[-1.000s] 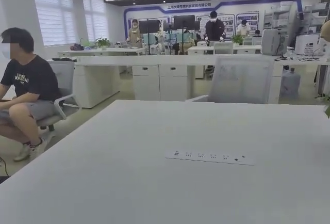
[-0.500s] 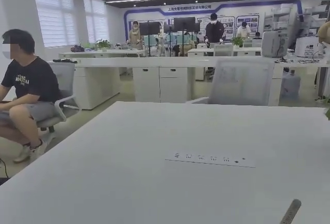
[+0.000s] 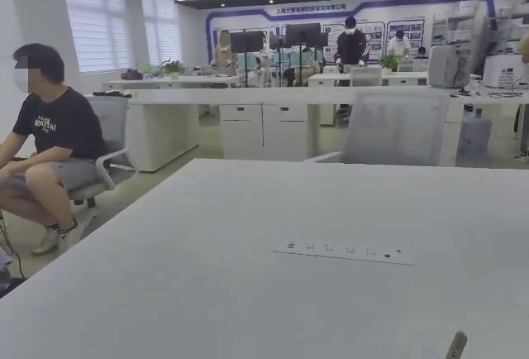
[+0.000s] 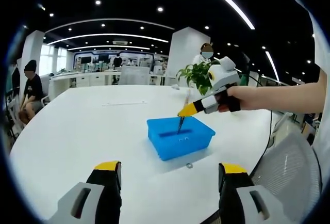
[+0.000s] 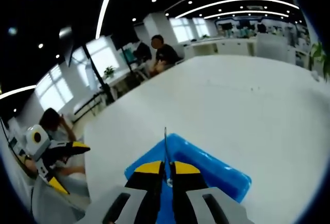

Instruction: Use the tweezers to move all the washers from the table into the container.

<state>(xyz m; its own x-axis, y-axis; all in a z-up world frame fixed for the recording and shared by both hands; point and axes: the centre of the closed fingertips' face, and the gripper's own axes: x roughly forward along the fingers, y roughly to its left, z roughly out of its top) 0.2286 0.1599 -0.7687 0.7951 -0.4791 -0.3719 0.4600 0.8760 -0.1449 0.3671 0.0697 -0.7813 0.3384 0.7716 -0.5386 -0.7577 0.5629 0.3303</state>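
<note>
Tweezers (image 3: 455, 346) have sunk lower-right in head view, pinched by right tongs (image 5: 167, 168) over blue container (image 5: 211, 164); left tongs (image 4: 170, 167) gape empty.

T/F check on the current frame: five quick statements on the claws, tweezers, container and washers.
1. The right claw is shut on the tweezers. True.
2. The tweezers point down into the blue container. True.
3. The left claw grips the container. False: its jaws stand open, apart from the container, holding nothing.
4. The container is empty. False: two small washers lie inside.
5. One washer lies on the table beside the container. True.
</note>
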